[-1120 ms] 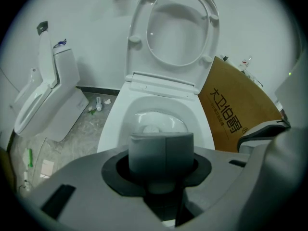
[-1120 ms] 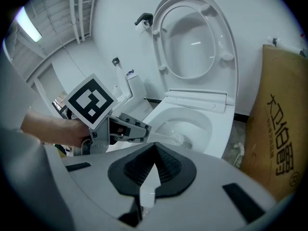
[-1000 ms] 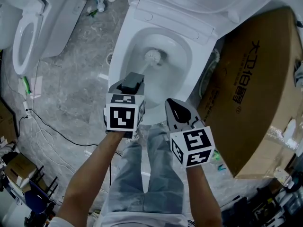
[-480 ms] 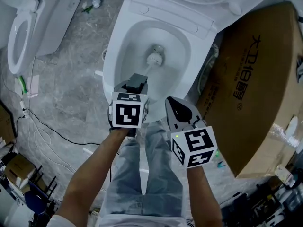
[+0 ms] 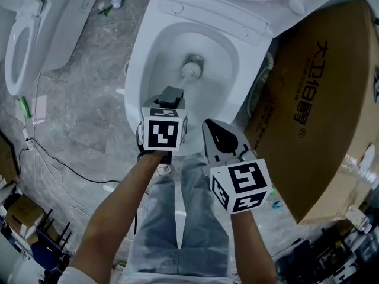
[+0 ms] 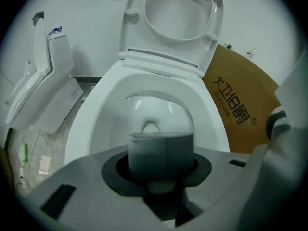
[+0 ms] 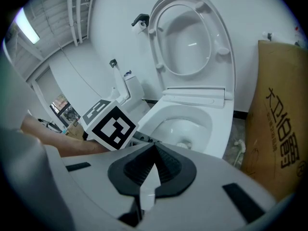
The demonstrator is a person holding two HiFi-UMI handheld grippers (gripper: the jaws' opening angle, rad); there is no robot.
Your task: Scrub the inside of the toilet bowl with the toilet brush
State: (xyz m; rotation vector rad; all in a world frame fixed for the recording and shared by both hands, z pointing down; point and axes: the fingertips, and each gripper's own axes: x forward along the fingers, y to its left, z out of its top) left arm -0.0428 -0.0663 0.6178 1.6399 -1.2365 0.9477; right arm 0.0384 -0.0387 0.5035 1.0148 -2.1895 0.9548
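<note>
Grey marbled floor (image 5: 89, 111), leaning cardboard sheet (image 5: 320, 117)

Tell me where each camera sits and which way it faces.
Head view: on the head, looking steeply down into the bowl; shows arms, jeans, left tool shut on the brush, right tool shut.
Left gripper view: on the left tool, facing along its jaws into the bowl toward the raised lid; only jaws gripping the brush show.
Right gripper view: on the right tool, facing across the bowl toward the lid; shows closed jaws, left tool's cube, left arm.
Shared: all three see the bowl and box.
</note>
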